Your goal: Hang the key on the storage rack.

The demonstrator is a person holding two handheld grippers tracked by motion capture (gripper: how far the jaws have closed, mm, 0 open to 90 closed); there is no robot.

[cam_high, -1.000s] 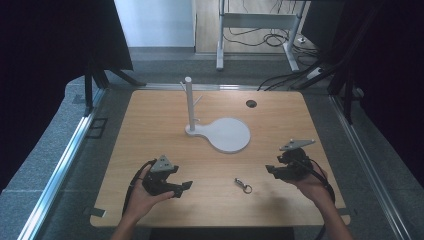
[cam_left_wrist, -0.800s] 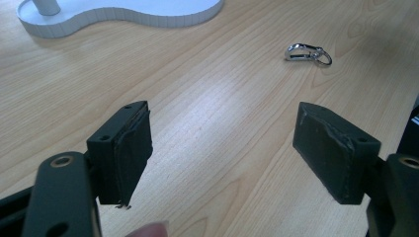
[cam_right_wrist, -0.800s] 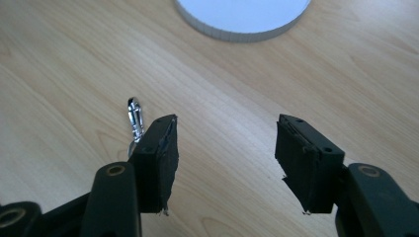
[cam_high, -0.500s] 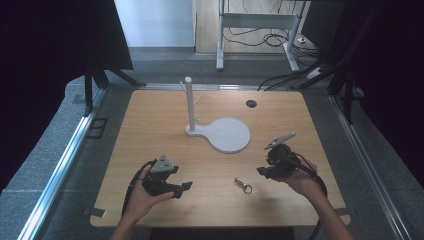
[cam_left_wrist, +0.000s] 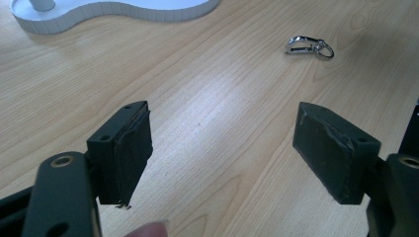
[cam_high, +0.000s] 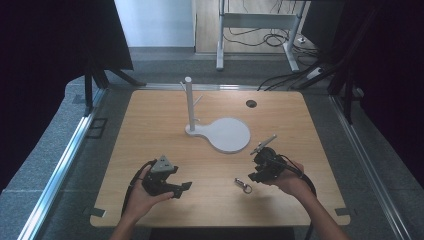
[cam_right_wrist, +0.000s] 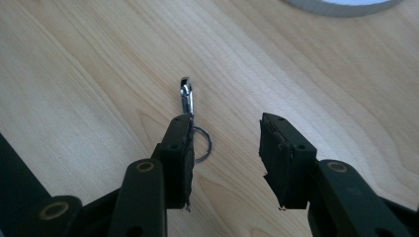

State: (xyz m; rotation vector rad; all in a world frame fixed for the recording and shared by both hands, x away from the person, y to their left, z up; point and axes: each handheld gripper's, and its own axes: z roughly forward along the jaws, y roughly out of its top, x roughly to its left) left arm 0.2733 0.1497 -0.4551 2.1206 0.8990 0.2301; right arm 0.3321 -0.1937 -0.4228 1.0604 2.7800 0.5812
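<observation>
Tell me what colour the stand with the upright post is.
White: the stand, base and post alike, shows best in the high view.

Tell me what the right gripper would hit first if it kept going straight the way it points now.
Probably the small silver metal clasp with its key ring, lying on the light wooden table just past the open right gripper. The ring sits partly behind one jaw; height above the table is unclear.

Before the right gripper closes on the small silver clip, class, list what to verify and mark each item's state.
1. Right gripper open: ok.
2. Small silver metal clip with ring lying flat on the light wooden table: ok.
3. Clip centred between the jaws: not ok, it lies by one jaw.
4. Left gripper open and apart from the clip: ok.
5. White stand with upright post out of the way: ok.
</observation>
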